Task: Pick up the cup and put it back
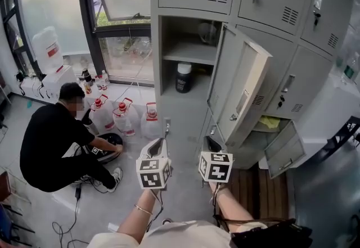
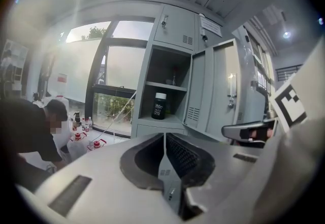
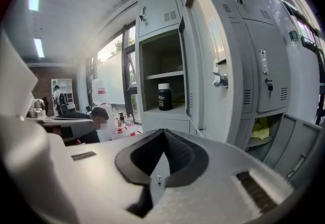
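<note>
The left hand-held gripper (image 1: 159, 143) and right hand-held gripper (image 1: 212, 144) faced an open locker (image 1: 169, 44), each with jaws pressed together and nothing between them; both hung side by side, well short of the compartment. The cup (image 1: 183, 77), dark with a pale lid, stood upright on the lower shelf (image 1: 194, 94), untouched; the door (image 1: 242, 84) stood open at its right. The pickup had apparently not begun; done well, it likely meant spreading one pair of jaws before reaching in, keeping clear of the door's edge, and closing level around the cup's body below the lid.
</note>
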Demonstrator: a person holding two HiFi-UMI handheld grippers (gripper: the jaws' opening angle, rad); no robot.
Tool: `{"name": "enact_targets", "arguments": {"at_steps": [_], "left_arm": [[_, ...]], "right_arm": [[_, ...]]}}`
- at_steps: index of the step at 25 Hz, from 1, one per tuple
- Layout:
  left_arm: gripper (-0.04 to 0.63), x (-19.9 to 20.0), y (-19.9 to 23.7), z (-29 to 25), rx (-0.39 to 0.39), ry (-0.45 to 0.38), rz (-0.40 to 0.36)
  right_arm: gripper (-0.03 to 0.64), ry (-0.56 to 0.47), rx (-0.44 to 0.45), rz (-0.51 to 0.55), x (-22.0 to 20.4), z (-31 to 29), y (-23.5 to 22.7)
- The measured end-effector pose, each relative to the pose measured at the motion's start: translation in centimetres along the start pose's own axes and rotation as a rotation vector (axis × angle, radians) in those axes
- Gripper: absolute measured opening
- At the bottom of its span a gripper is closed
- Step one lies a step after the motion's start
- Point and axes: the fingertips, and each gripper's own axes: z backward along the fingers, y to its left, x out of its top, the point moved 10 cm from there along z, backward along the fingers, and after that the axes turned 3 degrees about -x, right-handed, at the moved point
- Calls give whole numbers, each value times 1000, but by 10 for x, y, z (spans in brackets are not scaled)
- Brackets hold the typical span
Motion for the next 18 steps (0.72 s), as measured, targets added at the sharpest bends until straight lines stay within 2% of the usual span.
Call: {"name": "enact_targets", "arguments": {"at_steps": [10,18], "left_arm": [[17,-9,-32,-10,32,25,26],[17,-7,-35,-18,53,23,27]], "right_arm": [[-9,17,38,35,-3,5,-28],[-9,16,63,57,0,1,-30]]}}
